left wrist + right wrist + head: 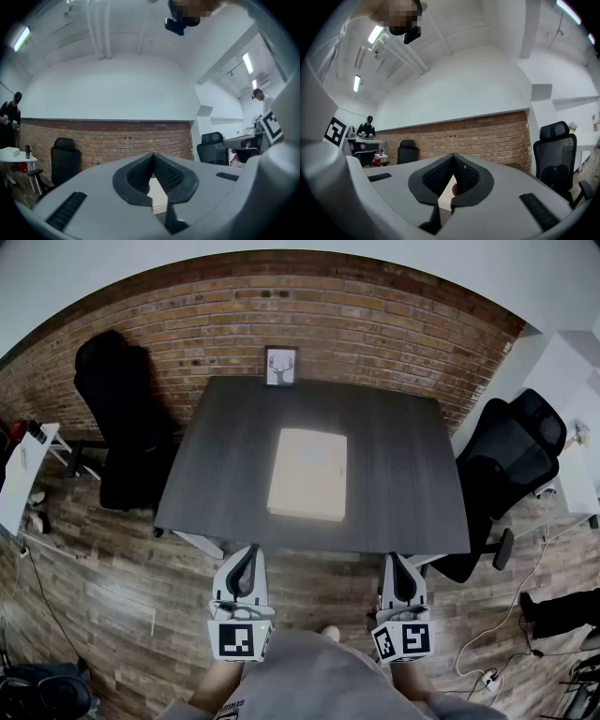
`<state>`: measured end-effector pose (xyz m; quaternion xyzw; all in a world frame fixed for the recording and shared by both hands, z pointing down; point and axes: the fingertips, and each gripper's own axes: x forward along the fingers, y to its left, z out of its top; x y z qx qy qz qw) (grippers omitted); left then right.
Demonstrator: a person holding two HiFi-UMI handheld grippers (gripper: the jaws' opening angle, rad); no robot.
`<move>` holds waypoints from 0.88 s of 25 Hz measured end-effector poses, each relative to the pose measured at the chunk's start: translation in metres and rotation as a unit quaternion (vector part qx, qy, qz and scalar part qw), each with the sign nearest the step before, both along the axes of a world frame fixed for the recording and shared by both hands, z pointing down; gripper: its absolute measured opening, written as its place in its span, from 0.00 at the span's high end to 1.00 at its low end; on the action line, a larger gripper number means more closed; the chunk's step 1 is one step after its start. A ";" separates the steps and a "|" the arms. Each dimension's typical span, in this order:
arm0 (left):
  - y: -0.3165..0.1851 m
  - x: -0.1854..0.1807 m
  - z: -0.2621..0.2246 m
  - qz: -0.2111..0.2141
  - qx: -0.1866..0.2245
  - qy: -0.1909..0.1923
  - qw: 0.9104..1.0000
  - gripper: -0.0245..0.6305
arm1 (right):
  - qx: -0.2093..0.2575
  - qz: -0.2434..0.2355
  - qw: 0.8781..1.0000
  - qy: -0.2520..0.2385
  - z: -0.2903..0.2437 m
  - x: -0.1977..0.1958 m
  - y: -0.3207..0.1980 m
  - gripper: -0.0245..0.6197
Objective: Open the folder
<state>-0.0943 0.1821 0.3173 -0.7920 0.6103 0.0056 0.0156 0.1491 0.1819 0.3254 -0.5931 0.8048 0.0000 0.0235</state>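
The pale cream rectangular folder lies closed and flat in the middle of the dark grey table. The 2 tools, left gripper and right gripper, hover level short of the near edge. Their jaws are pressed together on nothing, probably a ready pose before reaching.

The left gripper hides most of the folder; only a pale sliver shows behind its jaws. The right gripper hides it likewise, and a small reddish spot beside that sliver is perhaps a fingertip. In the head view the bottom edge cuts off the person.
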 end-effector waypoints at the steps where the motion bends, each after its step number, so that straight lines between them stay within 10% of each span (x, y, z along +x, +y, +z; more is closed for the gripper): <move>1: 0.000 0.001 0.001 -0.001 0.000 -0.003 1.000 0.96 | 0.000 0.000 1.000 0.000 0.000 0.001 0.000 0.98; 22: 0.027 0.061 0.009 -0.024 -0.017 -0.021 0.999 0.96 | -0.042 -0.025 0.999 -0.008 0.028 0.056 0.030 0.97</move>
